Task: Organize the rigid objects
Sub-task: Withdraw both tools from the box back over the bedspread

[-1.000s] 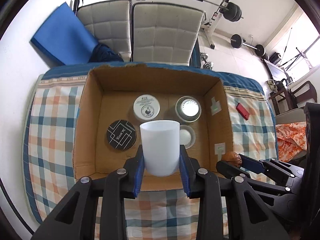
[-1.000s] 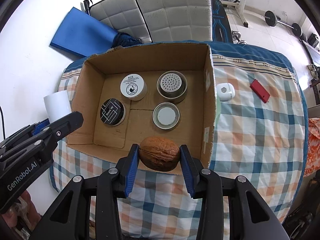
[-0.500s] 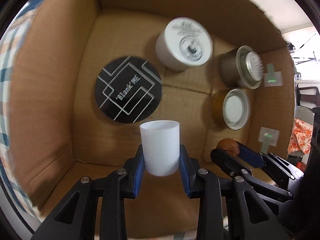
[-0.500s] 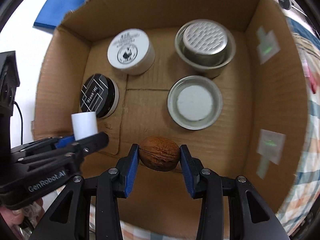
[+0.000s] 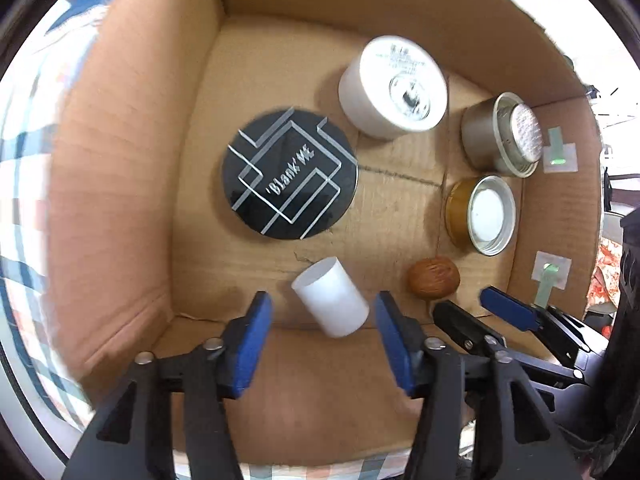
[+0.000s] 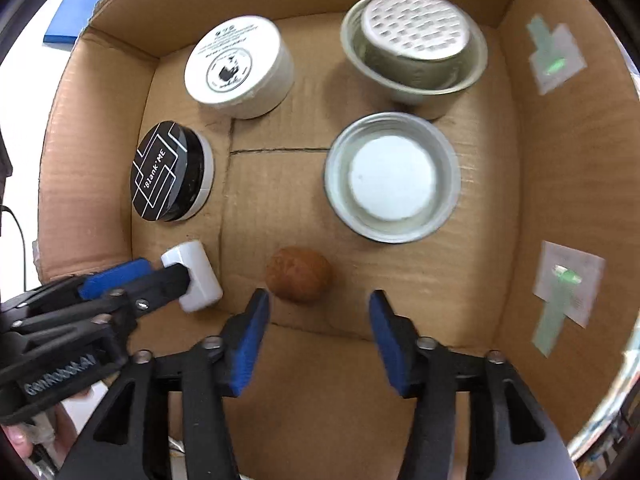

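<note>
Both grippers are inside a cardboard box (image 5: 120, 168) (image 6: 560, 200). A small white cylinder (image 5: 330, 298) (image 6: 198, 276) lies tilted on the box floor between the open fingers of my left gripper (image 5: 322, 334), touching neither. A brown walnut (image 5: 434, 278) (image 6: 298, 274) lies on the floor just ahead of my open right gripper (image 6: 318, 334), free of it. The left gripper also shows at the left of the right wrist view (image 6: 132, 280), the right gripper at the right of the left wrist view (image 5: 476, 310).
On the box floor stand a black round tin (image 5: 290, 174) (image 6: 168, 172), a white round tub (image 5: 394, 88) (image 6: 238, 66), a metal strainer cup (image 5: 504, 136) (image 6: 414, 50) and a metal lid (image 5: 482, 214) (image 6: 392, 178). Box walls close in on all sides.
Both grippers went down into the box and opened. The white cylinder and the walnut dropped out of them onto the box floor.
</note>
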### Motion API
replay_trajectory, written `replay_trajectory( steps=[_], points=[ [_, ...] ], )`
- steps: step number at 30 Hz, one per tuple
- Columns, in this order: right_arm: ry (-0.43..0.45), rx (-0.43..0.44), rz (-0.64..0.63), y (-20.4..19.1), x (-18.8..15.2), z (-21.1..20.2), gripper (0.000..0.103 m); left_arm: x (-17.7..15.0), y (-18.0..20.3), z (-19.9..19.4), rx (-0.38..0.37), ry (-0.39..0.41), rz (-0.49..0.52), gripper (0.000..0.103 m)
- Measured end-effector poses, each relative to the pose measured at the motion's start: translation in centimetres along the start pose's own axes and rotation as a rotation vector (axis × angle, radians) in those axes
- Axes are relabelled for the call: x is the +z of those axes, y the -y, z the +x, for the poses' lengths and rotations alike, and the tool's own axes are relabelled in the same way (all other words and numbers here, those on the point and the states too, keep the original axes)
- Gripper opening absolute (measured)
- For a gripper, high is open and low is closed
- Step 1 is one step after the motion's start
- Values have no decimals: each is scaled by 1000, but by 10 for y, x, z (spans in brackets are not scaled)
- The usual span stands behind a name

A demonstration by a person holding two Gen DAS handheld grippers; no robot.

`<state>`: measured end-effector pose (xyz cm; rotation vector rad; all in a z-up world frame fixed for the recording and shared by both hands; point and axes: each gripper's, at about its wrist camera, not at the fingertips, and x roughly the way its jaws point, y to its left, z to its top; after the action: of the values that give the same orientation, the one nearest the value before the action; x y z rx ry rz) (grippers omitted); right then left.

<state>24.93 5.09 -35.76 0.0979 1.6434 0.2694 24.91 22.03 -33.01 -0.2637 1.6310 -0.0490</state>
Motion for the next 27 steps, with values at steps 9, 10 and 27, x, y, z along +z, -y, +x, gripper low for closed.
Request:
replay_trajectory(
  steps=[9,10,27],
  points=[
    [110,-99,20,12,-21,-62,97,-20,19,-71,60,160,49,89],
    [124,-95,21,12,-23,-68,99,-20,21,-76,64,171,50,94],
    [262,-69,-16,-3,-62,-166,103,-61,69,-139,90,311,58,103]
  ],
)
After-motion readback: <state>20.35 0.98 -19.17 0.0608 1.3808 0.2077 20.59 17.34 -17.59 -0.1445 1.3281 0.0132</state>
